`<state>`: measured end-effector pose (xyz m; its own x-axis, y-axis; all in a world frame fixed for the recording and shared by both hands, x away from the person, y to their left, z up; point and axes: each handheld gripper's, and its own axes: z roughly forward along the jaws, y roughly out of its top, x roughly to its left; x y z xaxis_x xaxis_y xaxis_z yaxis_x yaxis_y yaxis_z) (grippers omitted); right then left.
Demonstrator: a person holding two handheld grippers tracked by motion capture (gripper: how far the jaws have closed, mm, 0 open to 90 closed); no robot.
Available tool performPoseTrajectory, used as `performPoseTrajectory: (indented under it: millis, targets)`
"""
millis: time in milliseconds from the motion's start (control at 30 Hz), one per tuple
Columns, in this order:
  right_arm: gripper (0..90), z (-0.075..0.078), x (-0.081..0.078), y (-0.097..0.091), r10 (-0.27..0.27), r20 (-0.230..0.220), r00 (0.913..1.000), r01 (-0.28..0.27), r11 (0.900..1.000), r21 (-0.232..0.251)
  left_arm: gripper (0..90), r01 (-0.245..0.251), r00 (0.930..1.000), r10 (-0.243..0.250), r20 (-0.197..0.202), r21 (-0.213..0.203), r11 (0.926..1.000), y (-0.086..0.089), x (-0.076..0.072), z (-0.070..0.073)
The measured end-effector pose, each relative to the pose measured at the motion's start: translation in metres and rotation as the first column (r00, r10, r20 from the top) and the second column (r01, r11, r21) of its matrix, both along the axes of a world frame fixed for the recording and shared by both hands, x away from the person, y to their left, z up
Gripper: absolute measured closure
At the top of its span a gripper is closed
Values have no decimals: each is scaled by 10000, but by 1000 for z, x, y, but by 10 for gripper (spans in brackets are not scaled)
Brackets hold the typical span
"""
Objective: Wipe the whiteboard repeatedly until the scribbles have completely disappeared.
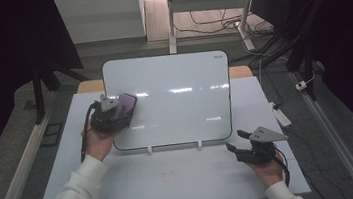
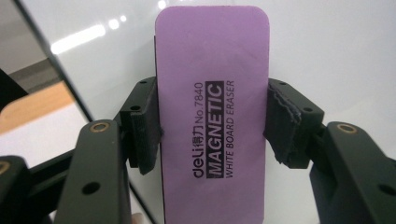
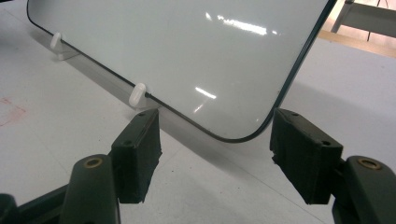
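Observation:
A purple whiteboard eraser (image 2: pixel 212 107) printed "MAGNETIC WHITE BOARD ERASER" sits between the pads of my left gripper (image 2: pixel 212 128), which is shut on it. In the high view that left gripper (image 1: pixel 115 112) holds the eraser (image 1: pixel 127 104) against the left part of the tilted whiteboard (image 1: pixel 174 99). The board's surface looks clean. My right gripper (image 1: pixel 237 142) rests low on the table at the board's lower right corner. Its jaws (image 3: pixel 215 149) stand open with nothing between them, the board's rounded corner (image 3: pixel 243 135) just beyond.
The whiteboard leans on two small white pegs (image 1: pixel 149 150) (image 1: pixel 199 143) on a white tabletop (image 1: pixel 173 180). A faint red mark (image 3: pixel 9 112) stains the table. Beyond the table's far edge are desk legs and cables (image 1: pixel 215 19) on the floor.

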<state>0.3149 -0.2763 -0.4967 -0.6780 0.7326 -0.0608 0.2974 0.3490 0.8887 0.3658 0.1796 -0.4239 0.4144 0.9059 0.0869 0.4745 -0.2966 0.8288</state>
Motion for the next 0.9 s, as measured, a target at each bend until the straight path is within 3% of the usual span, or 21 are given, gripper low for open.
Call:
performPoseTrajectory:
  millis: [200, 667, 767, 900]
  targets:
    - [326, 0, 0, -1, 0, 15, 10000, 0, 10000, 7, 412, 77, 9999, -78, 85, 61, 10000, -5, -1, -1]
    - [326, 0, 0, 0, 7, -8, 10000, -7, 10000, -12, 412, 721, 9964, -715, -455, 112, 9973, -10, -28, -35]
    - [326, 0, -1, 0, -2, 17, 10000, 2, 10000, 9, 412, 792, 9952, -804, -553, -236, 9966, -7, -28, -35]
    - [326, 0, 0, -1, -16, 1, 10000, 16, 10000, 10, 412, 884, 9955, -901, -302, -541, 9946, -5, -31, -31]
